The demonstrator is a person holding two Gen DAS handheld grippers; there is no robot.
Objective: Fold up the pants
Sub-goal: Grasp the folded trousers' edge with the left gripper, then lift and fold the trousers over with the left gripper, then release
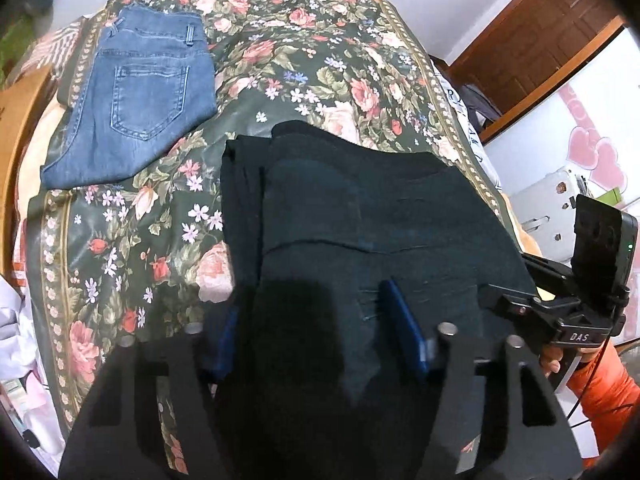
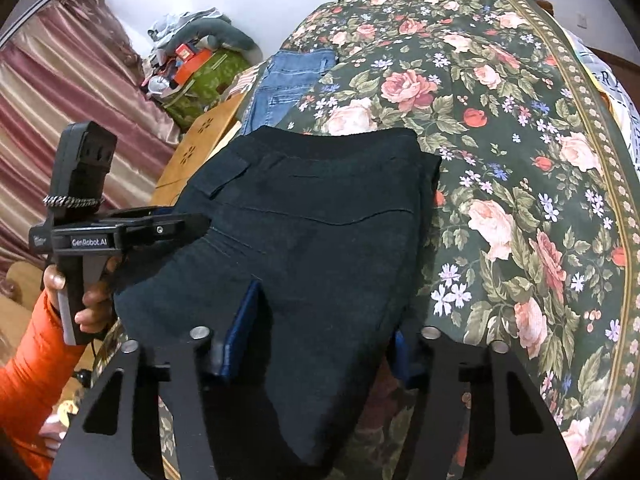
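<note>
Left wrist view: looks forward and down along its fingers, close over the black pants (image 1: 360, 220); right gripper (image 1: 504, 300) at its right edge. Right wrist view: same close, downward angle; left gripper (image 2: 200, 220) at its left. Both share the pants, floral bedspread (image 2: 500, 160), folded jeans (image 1: 140, 96) beyond.

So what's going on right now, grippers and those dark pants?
Left gripper and right gripper: jaws open, straddling cloth. Black pants folded on floral bedspread. Folded jeans lie apart, nothing blocking.
</note>
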